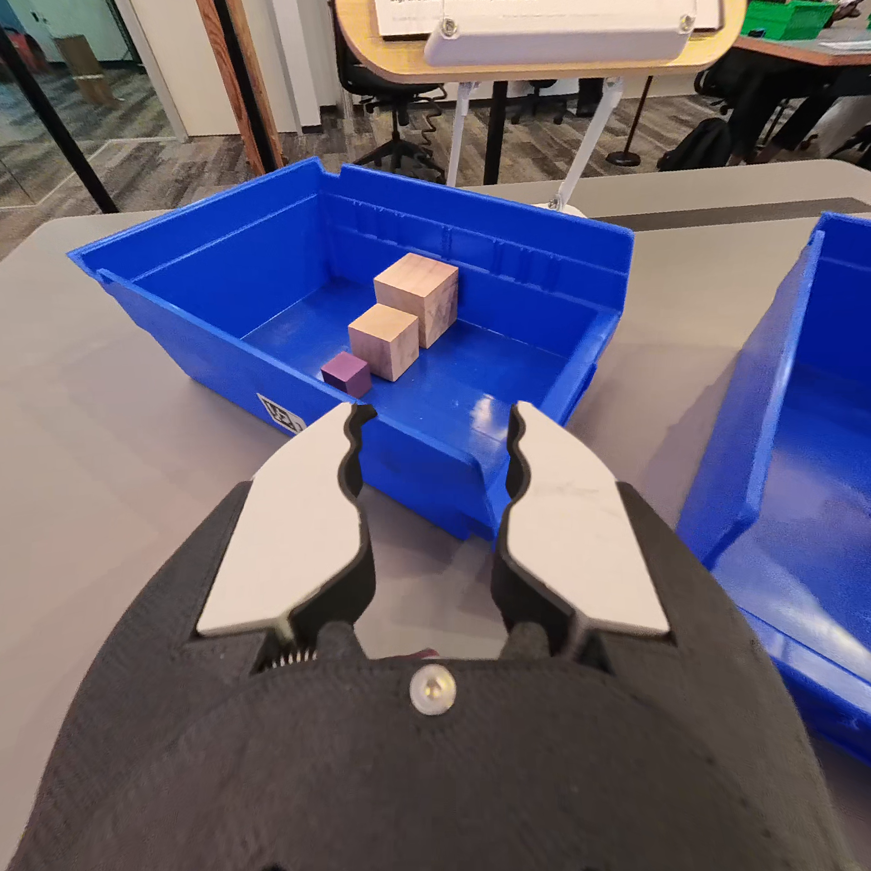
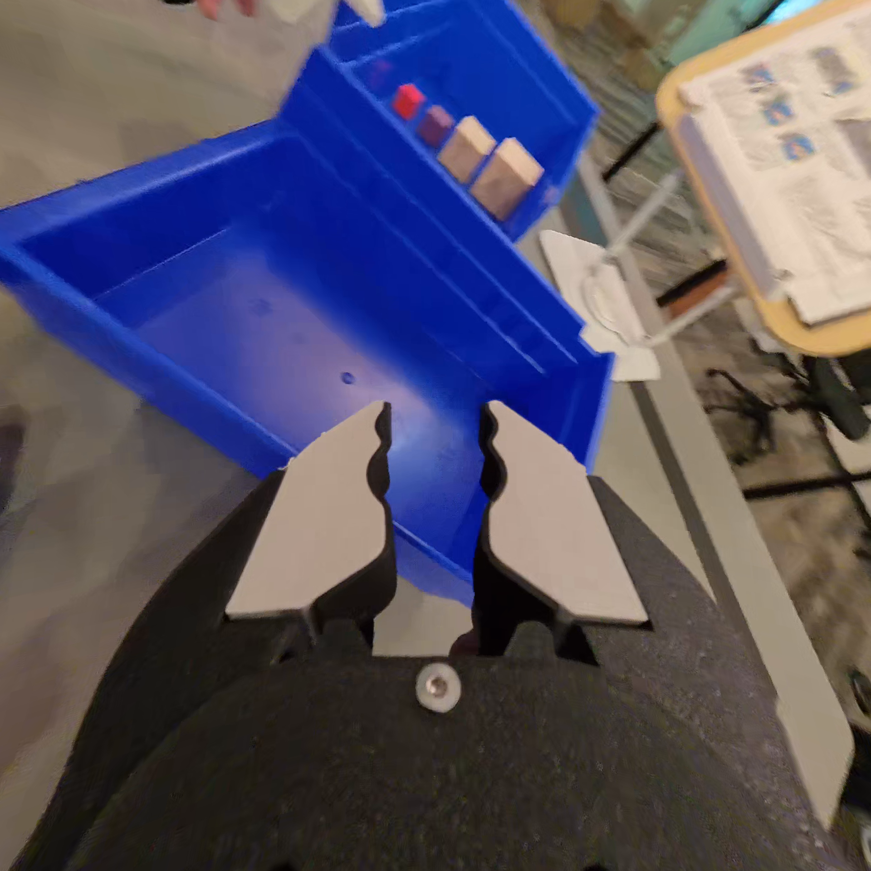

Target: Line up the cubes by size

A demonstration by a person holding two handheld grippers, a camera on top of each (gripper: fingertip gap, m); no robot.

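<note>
Right wrist view only — red cube (image 2: 408, 100) beside purple cube (image 2: 436, 124)

A grey tabletop (image 1: 94, 424) carries a white stand base (image 2: 598, 301). Beyond it stands a wooden-rimmed board (image 1: 542, 66) with papers (image 2: 801, 165), near office chairs (image 1: 400, 108), a green bin (image 1: 787, 19) and patterned carpet (image 1: 141, 165).
</note>
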